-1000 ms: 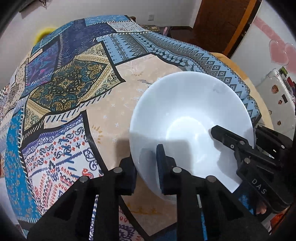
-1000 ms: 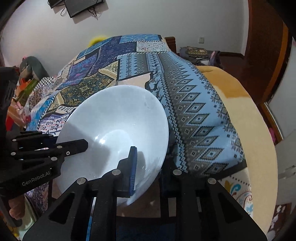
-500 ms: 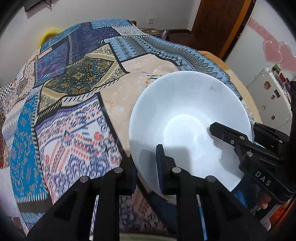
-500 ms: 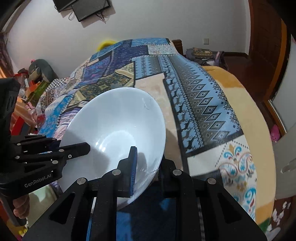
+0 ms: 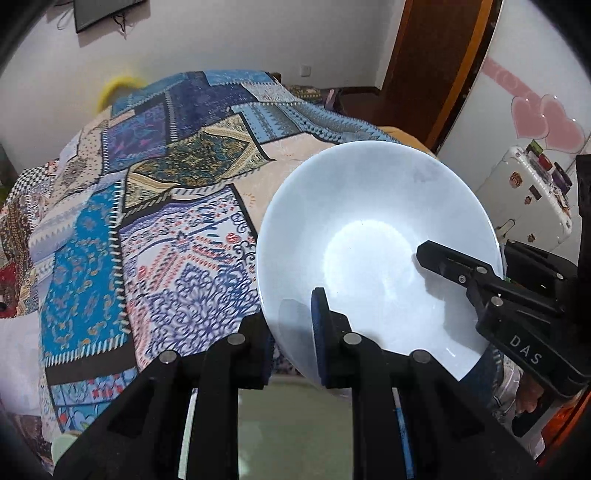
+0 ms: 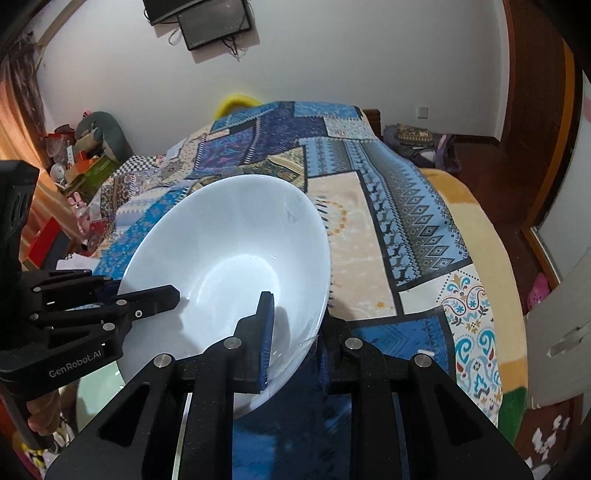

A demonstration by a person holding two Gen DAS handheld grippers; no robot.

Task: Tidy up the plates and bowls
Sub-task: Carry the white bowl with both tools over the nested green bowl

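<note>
The white bowl [image 5: 373,251] is carried in the air, a little tilted, above the patterned blanket [image 5: 155,229]: the left gripper [image 5: 291,332] pinches its near rim between closed fingers, and the right gripper [image 6: 295,332] pinches the rim on the opposite side in the same way. I judge this is the transport step, and the next move needs both grippers to travel together, so the rim does not slip, to a place I cannot see. Ahead of the grippers are a white wall, a wall screen [image 6: 210,22] and a wooden door [image 5: 436,62].

A bed [image 6: 476,221] carries a patchwork blanket [image 5: 147,221] of blue, cream and navy patterned panels.
</note>
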